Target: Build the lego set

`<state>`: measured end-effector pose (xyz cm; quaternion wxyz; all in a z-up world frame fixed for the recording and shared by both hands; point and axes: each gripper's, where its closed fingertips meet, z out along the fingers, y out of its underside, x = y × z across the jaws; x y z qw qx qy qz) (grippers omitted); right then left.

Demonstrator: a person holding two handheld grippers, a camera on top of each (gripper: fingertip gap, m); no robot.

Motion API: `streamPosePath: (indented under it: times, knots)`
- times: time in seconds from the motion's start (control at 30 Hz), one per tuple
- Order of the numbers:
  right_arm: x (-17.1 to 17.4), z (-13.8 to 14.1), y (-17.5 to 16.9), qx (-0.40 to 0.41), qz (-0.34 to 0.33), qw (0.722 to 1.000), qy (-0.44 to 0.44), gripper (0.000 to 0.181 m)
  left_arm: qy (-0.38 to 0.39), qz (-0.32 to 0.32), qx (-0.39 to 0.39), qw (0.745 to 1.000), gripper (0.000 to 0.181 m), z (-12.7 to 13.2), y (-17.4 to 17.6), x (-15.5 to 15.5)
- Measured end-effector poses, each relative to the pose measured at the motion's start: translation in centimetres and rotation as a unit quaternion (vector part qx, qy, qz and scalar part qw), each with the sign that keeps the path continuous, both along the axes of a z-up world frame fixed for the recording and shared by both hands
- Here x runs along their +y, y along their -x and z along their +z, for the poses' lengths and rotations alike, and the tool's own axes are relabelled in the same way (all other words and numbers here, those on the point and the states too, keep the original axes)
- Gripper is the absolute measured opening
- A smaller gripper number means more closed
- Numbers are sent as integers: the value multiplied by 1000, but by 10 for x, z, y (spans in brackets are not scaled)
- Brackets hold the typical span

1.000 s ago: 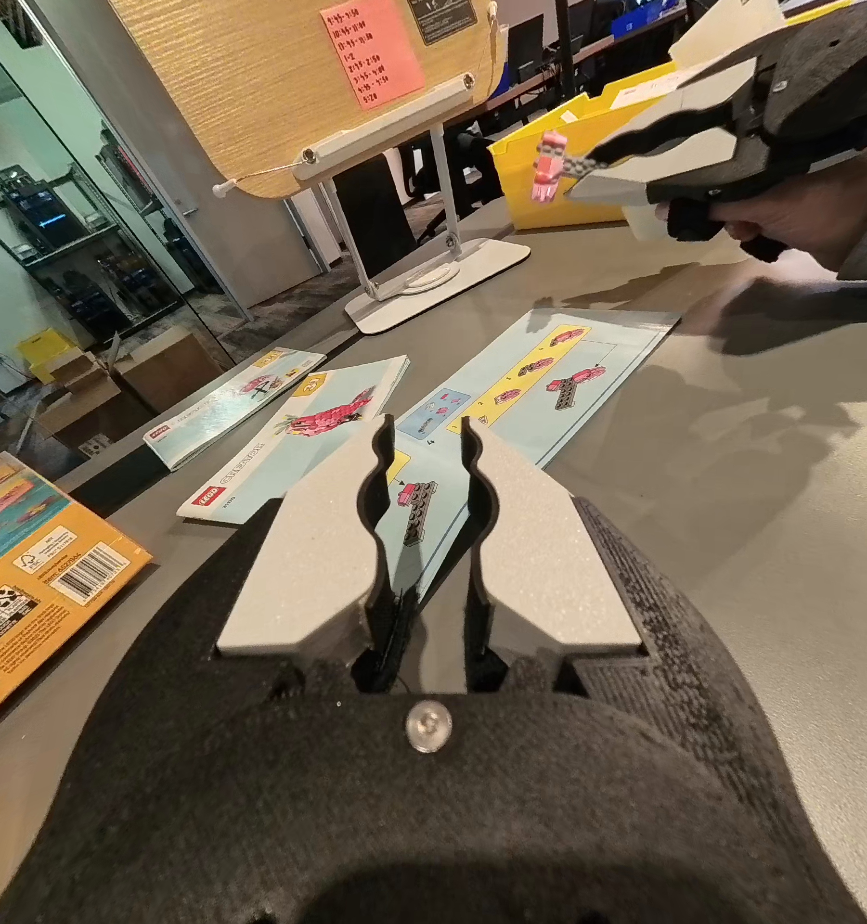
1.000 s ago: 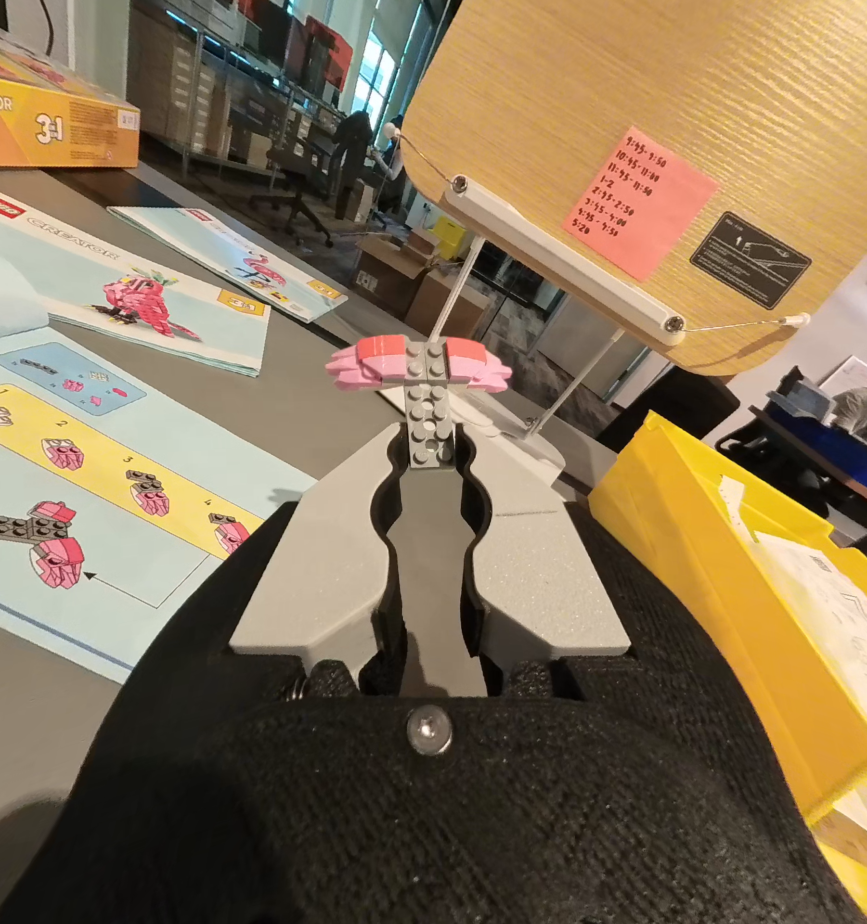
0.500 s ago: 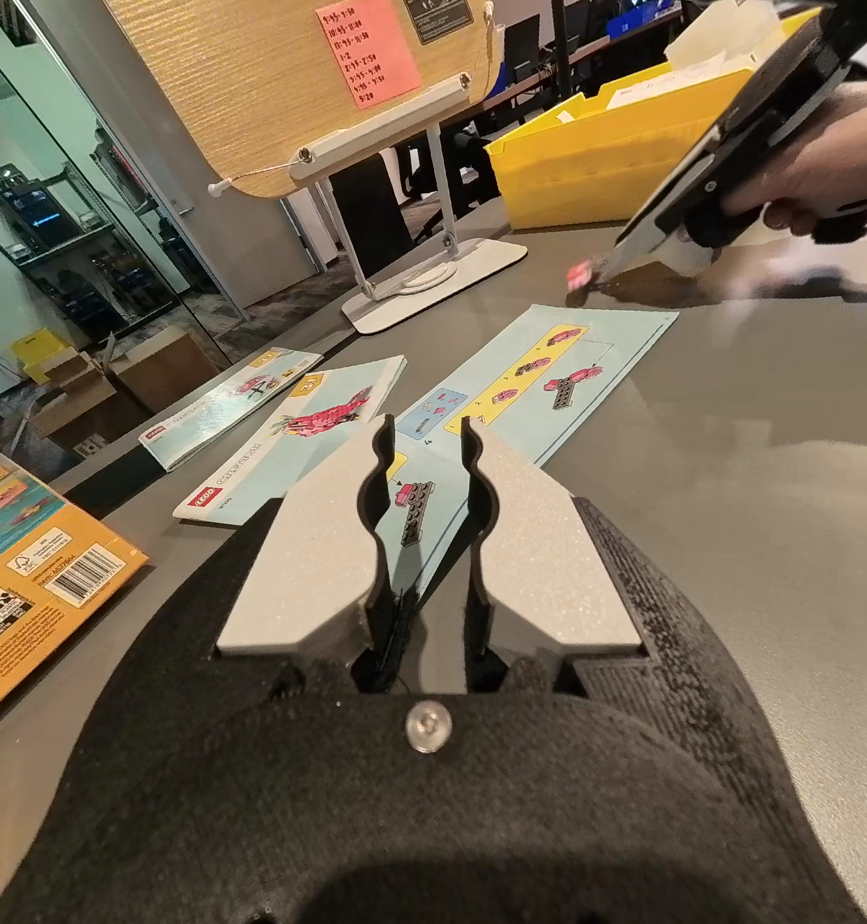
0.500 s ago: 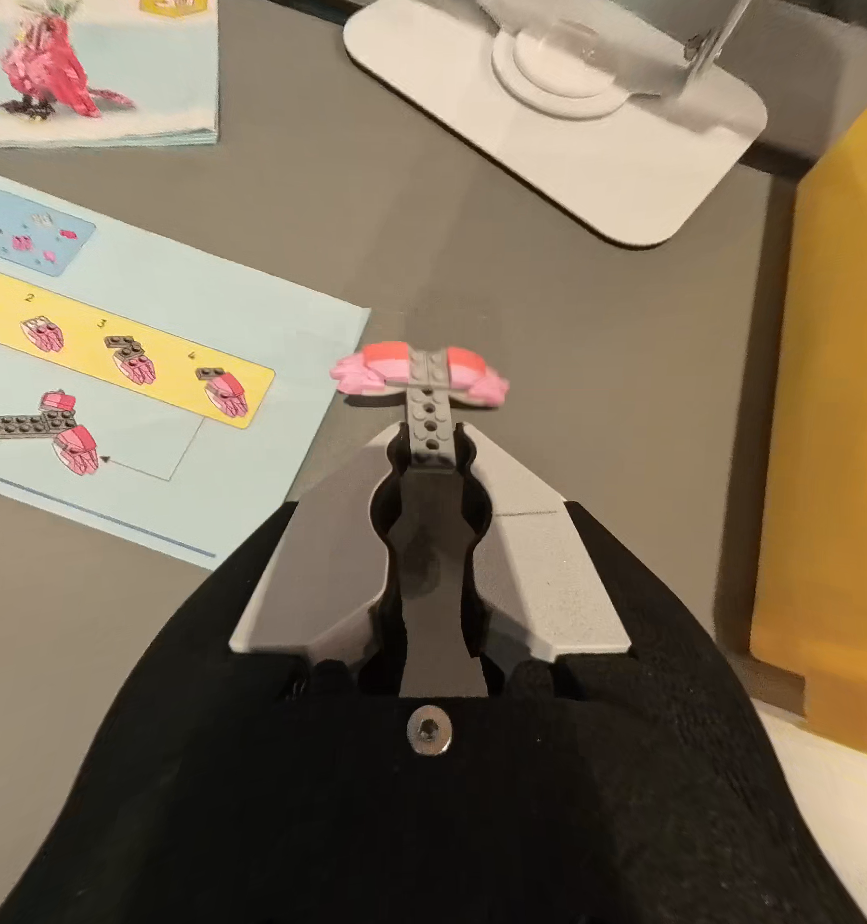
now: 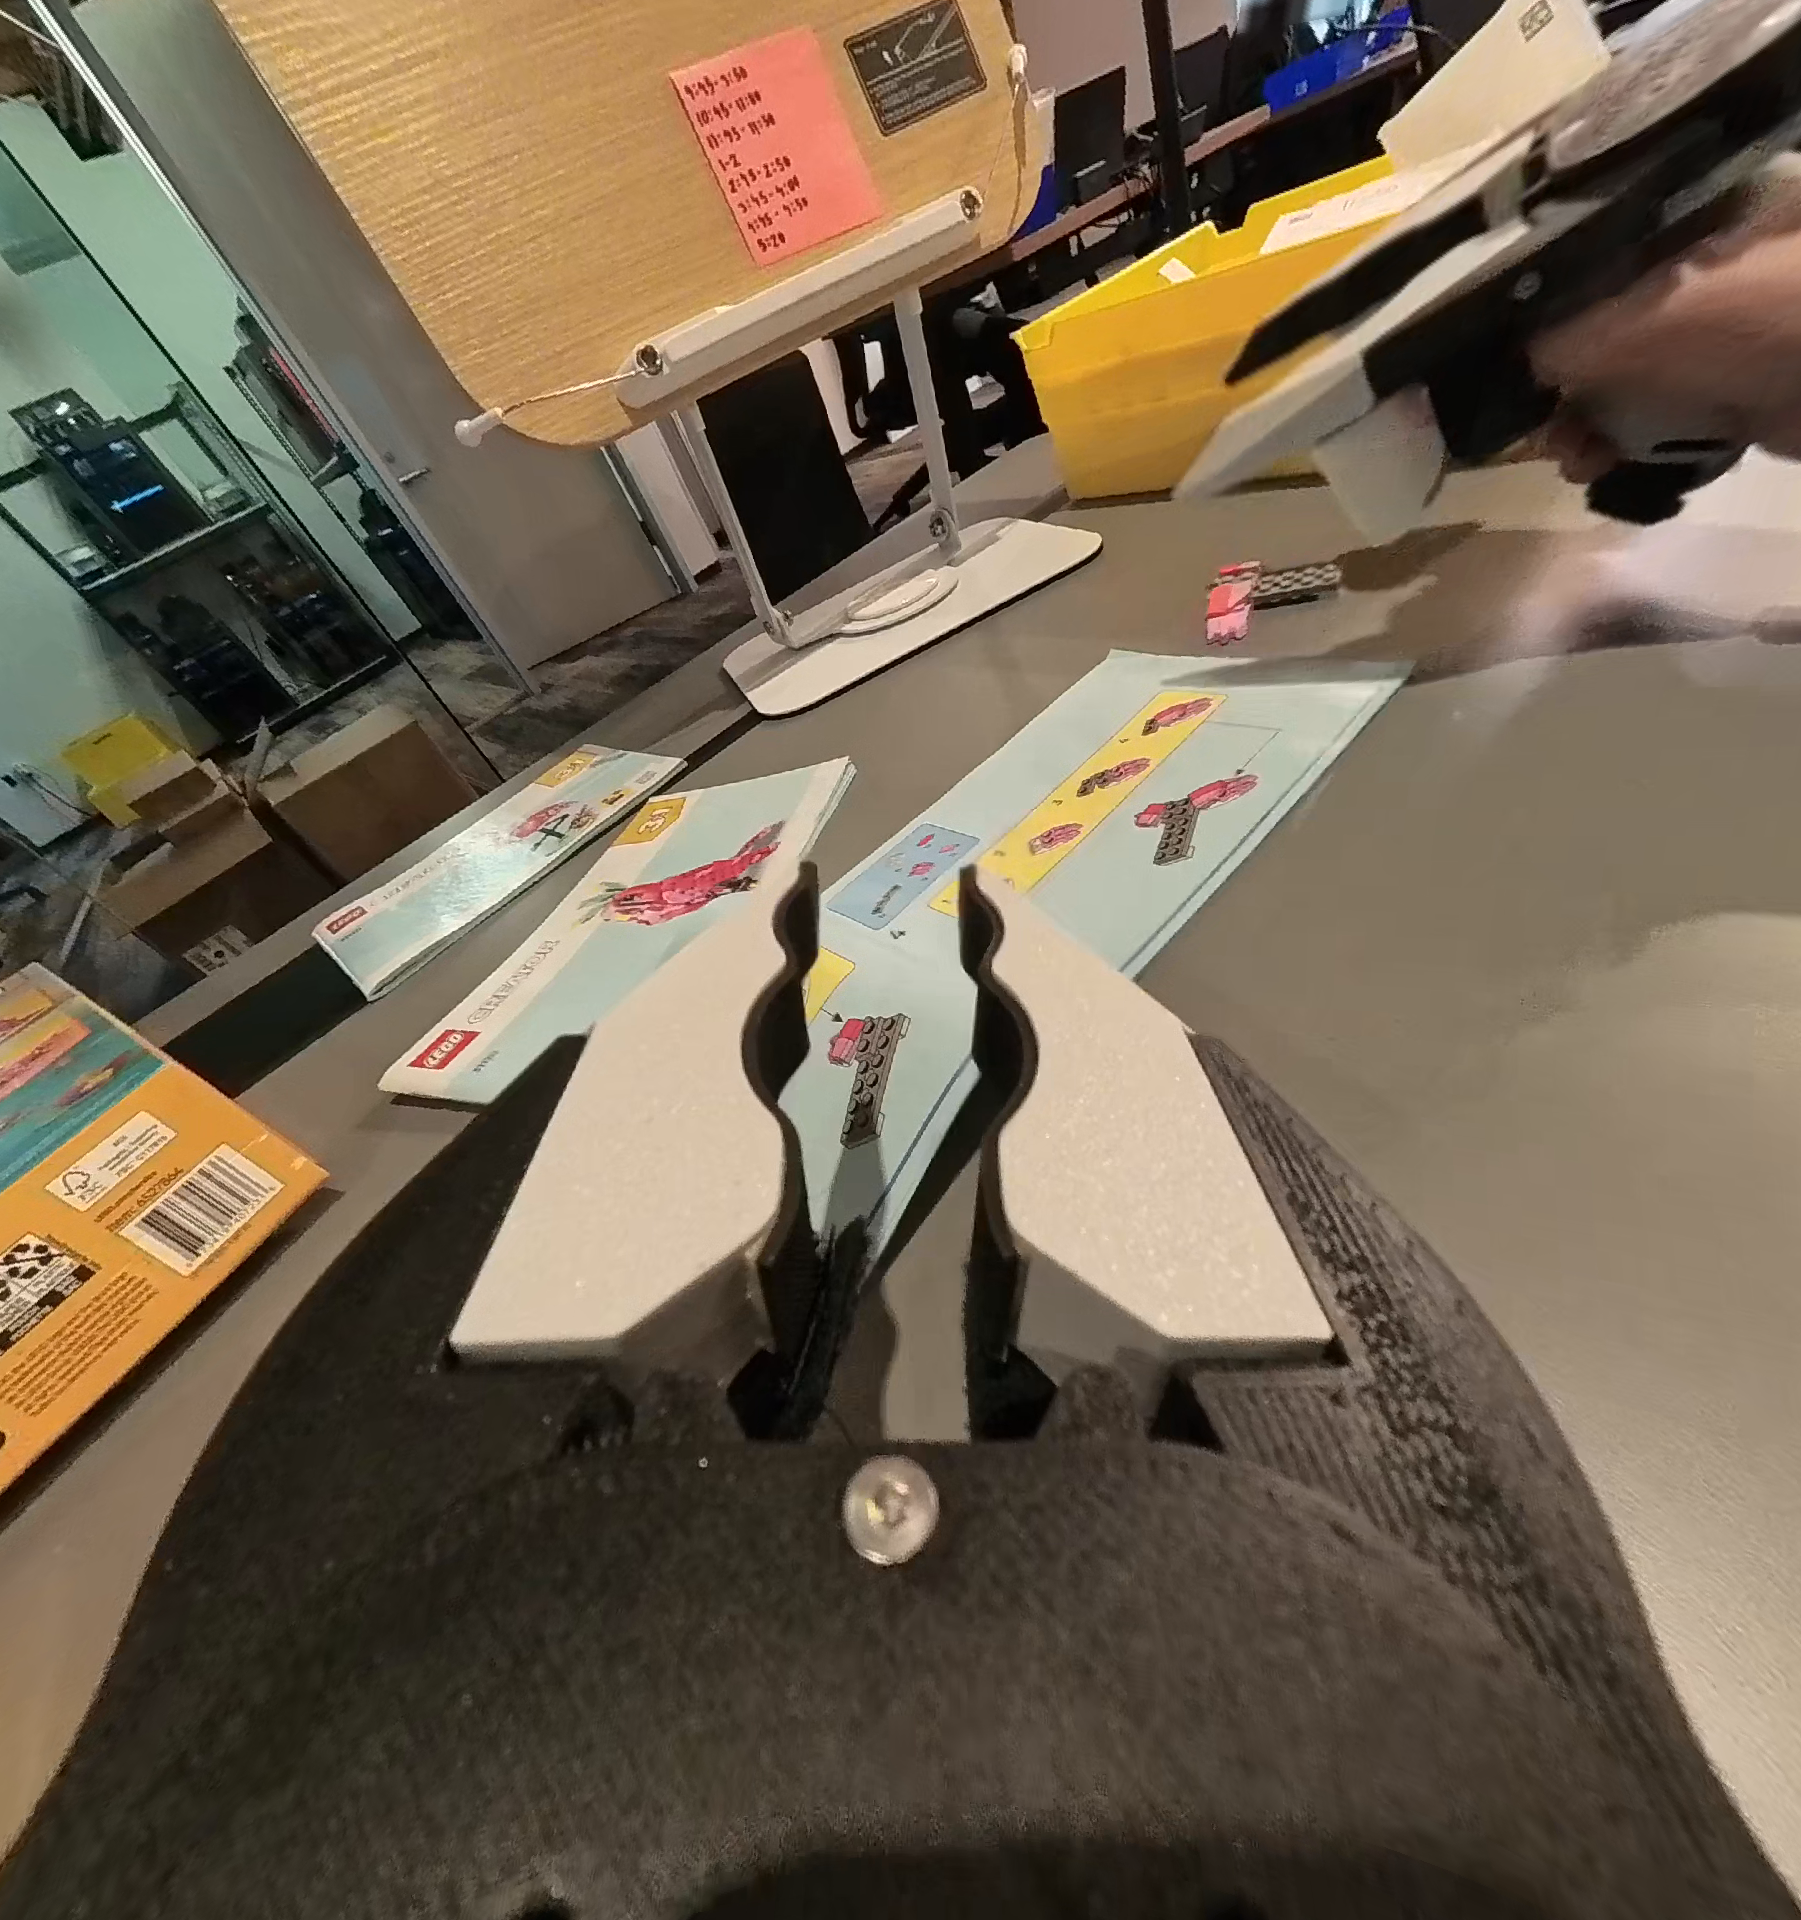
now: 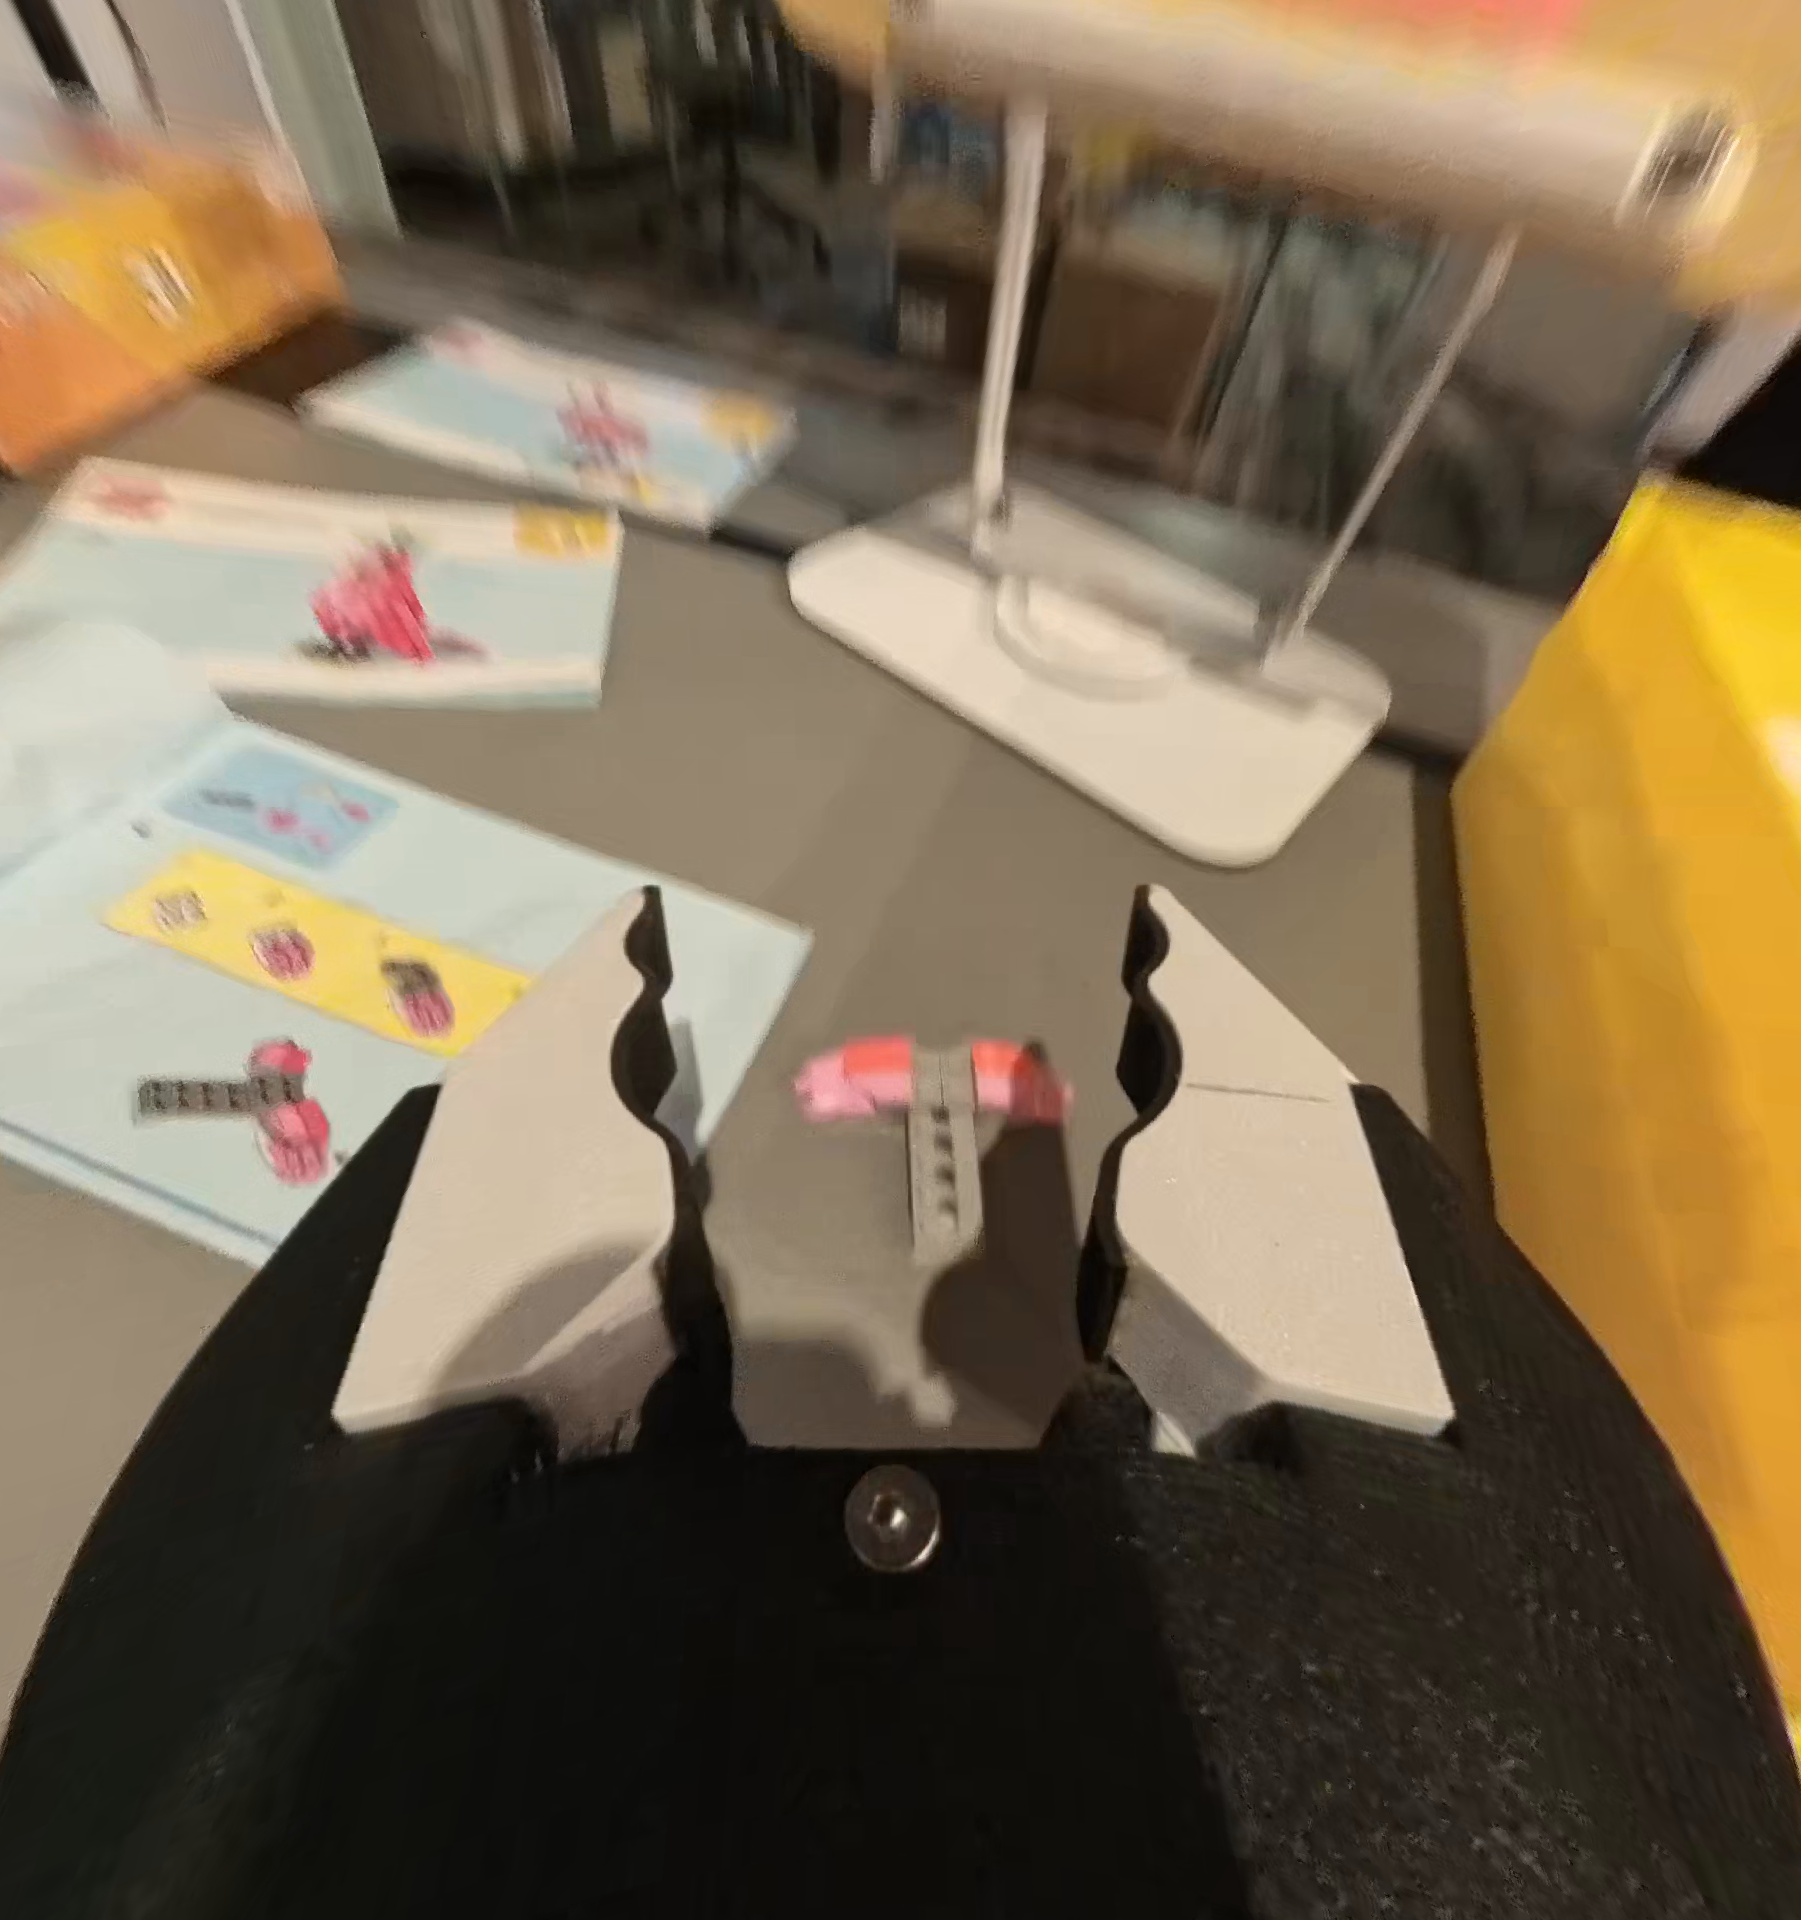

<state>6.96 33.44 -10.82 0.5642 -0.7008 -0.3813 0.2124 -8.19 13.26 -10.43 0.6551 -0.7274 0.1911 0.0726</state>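
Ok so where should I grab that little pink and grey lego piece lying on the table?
Take the lego piece by its grey plate stem, jaws closing across the narrow sides, coming from the stem's free end. It lies flat on the table, and the wide pink cross-part offers no parallel faces.

The right gripper [image 6: 891,914] has its two fingers spread wide apart, holding nothing. The left gripper [image 5: 885,894] has a small gap between its fingers and is empty.
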Motion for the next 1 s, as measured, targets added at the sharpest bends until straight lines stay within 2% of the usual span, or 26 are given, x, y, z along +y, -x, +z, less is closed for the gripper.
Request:
streamPosePath:
  times: [0.07, 0.1, 0.2, 0.27, 0.4, 0.5, 0.57, 0.63, 0.67, 0.8, 0.9, 1.0]
  knots:
    - [-11, 22, 7, 45, 10, 995, -88, 67, -8, 4, 5, 1000, 24, 1, 1, 0]
    - [-15, 27, 8, 48, 8, 991, -126, 50, -10, 6, 7, 1000, 24, 2, 2, 0]
    - [-23, 21, 15, 13, 17, 978, -205, 0, -19, 10, 10, 1000, 22, 4, 2, -1]
    - [-24, 21, 19, 7, 25, 972, -232, 0, -34, 14, 13, 999, 19, 10, 2, -2]
    - [-27, 40, 7, 64, 7, 966, -251, 0, -64, 45, 13, 997, 12, 22, -10, 9]
    - [-23, 42, 1, 68, -11, 966, -251, 0, -38, -13, -13, 999, 19, 21, -57, 29]
    - [-20, 40, -1, 61, -20, 966, -249, 0, -2, -52, -10, 999, 28, 15, -90, 46]
    - [-17, 40, -5, 57, -30, 965, -254, 0, 65, -86, 1, 994, 40, -3, -118, 65]
    - [-14, 40, -8, 55, -40, 964, -256, 0, 91, -100, -1, 991, 39, -11, -127, 74]
    - [3, 39, -26, 56, -95, 965, -237, 0, 178, -85, -32, 980, 38, -30, -132, 110]
    - [7, 41, -36, 75, -113, 964, -228, 0, 224, -144, -97, 959, 33, -30, -147, 117]
    - [7, 42, -36, 89, -107, 966, -220, 0, 257, -164, -75, 950, 42, -43, -148, 122]
